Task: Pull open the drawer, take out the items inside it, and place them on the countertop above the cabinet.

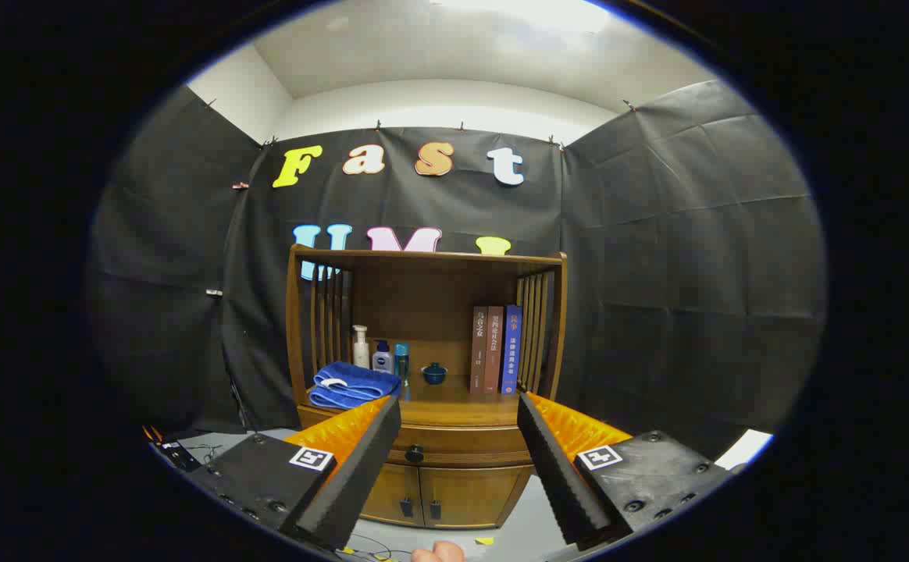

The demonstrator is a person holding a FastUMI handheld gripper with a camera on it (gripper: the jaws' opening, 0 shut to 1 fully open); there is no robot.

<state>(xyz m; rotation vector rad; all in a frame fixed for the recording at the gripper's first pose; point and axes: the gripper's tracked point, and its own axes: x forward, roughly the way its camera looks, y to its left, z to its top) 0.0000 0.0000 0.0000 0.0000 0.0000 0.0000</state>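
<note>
Gripper point(458, 410) spread wide, holding nothing, facing the wooden cabinet point(427, 375).

Drawer point(454, 451) looks shut, its dark knob point(415, 453) between the fingers. On the countertop point(443, 406) at 12 o'clock: folded blue towel point(354, 385) at 10, bottles point(380, 353), small teal bowl point(434, 374), books point(496, 349) at 1.

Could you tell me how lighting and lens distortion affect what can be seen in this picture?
In the gripper view, ceiling light overexposes the top, fisheye curvature bows the booth walls, the cabinet with its drawer knob stays sharp, and the open gripper frames that drawer.
</note>
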